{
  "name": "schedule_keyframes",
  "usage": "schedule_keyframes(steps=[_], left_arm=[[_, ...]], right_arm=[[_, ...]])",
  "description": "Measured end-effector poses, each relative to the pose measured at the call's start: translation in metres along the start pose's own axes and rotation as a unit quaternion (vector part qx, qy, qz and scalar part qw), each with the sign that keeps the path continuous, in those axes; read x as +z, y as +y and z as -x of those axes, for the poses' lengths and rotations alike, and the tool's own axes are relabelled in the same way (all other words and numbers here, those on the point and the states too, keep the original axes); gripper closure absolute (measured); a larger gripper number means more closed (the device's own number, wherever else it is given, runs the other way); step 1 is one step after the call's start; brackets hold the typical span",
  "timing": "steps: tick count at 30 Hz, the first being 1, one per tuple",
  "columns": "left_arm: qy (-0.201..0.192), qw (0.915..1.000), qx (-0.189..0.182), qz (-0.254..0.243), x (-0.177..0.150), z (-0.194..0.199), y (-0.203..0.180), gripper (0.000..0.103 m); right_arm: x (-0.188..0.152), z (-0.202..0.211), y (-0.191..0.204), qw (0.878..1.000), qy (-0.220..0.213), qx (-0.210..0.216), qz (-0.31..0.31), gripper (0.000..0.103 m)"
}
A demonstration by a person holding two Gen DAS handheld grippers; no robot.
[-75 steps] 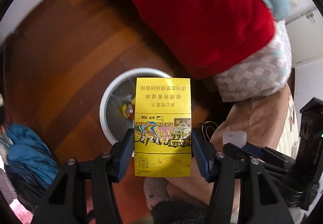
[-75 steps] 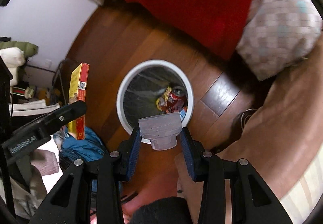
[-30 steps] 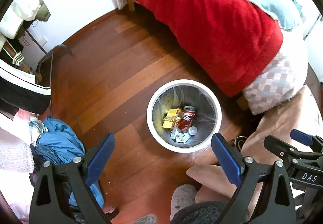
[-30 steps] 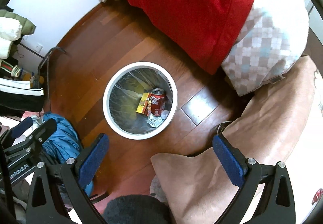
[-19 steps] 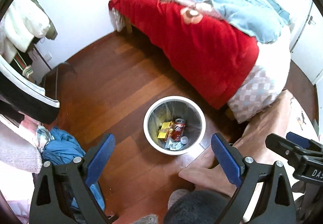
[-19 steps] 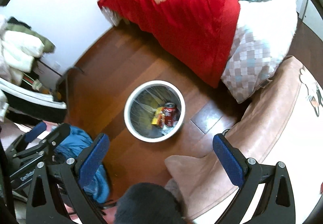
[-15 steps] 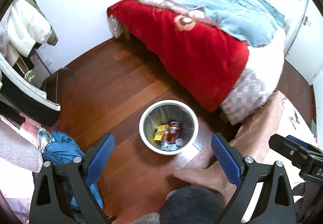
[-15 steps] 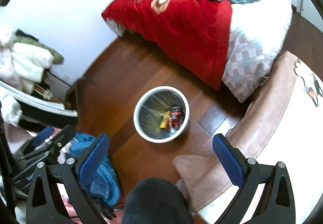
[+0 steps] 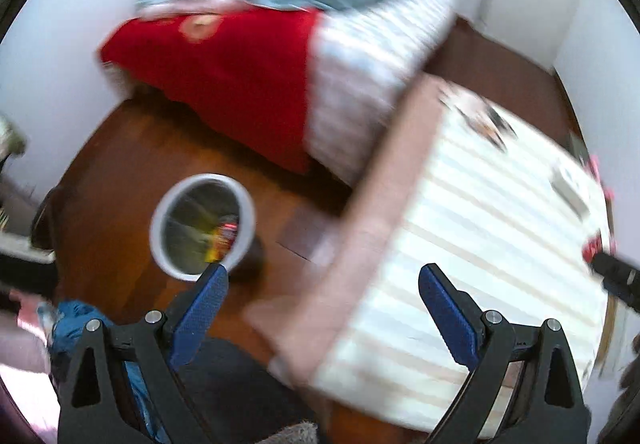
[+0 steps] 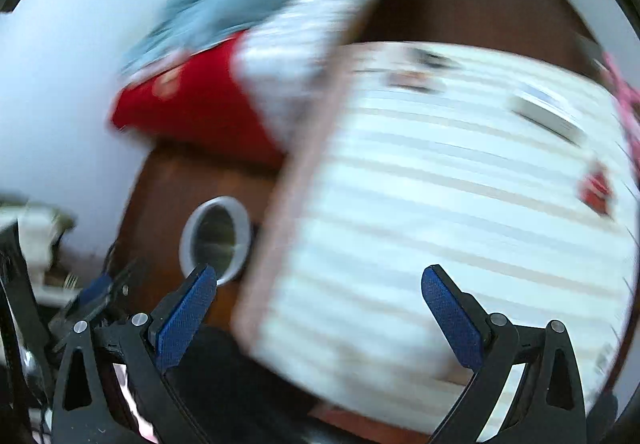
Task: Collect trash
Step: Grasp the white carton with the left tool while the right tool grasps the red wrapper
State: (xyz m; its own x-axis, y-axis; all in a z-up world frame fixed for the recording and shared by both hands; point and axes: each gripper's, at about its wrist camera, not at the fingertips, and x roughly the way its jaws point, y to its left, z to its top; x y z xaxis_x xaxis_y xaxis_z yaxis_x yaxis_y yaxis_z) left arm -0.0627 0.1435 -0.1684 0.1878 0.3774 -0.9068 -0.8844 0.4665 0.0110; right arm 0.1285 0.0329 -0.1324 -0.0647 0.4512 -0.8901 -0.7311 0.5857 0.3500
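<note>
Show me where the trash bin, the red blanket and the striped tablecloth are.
trash bin (image 9: 244, 203): left wrist view, white rim.
red blanket (image 9: 240, 83): left wrist view, middle.
striped tablecloth (image 10: 440, 203): right wrist view, top surface.

No legible text, all motion-blurred.

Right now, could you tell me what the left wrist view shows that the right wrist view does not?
Only the left wrist view shows the trash inside the bin: blurred yellow and red items near its right wall. It also shows a blue cloth on the floor.

Only the right wrist view shows the left tool from outside, low on the left; there the bin's contents are too blurred to make out.

Both show the white-rimmed bin, the red blanket, the striped tabletop and an open, empty tool.
</note>
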Motion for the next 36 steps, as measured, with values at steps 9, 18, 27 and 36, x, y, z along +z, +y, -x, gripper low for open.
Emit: schedule_keyframes(steps=[9, 18, 27, 36], left_arm=[[0.041, 0.9883, -0.015, -0.146, 0.010, -0.058, -0.171, 0.006], [-0.030, 0.9214, 0.002, -0.387, 0.046, -0.080, -0.306, 0.006], [-0.046, 0.8001, -0.072, -0.594, 0.077, -0.096, -0.407, 0.006], [0.034, 0.7352, -0.093, -0.671, 0.069, -0.137, -0.448, 0.036]], right_arm=[[0.042, 0.000, -0.256, 0.972, -0.015, -0.110, -0.208, 0.010], [0.085, -0.050, -0.319, 0.977, 0.026, -0.103, -0.188, 0.054], [0.095, -0.032, -0.370, 0.957, 0.002, -0.090, -0.274, 0.080], [0.106, -0.040, -0.405, 0.951, 0.026, -0.084, -0.298, 0.080]])
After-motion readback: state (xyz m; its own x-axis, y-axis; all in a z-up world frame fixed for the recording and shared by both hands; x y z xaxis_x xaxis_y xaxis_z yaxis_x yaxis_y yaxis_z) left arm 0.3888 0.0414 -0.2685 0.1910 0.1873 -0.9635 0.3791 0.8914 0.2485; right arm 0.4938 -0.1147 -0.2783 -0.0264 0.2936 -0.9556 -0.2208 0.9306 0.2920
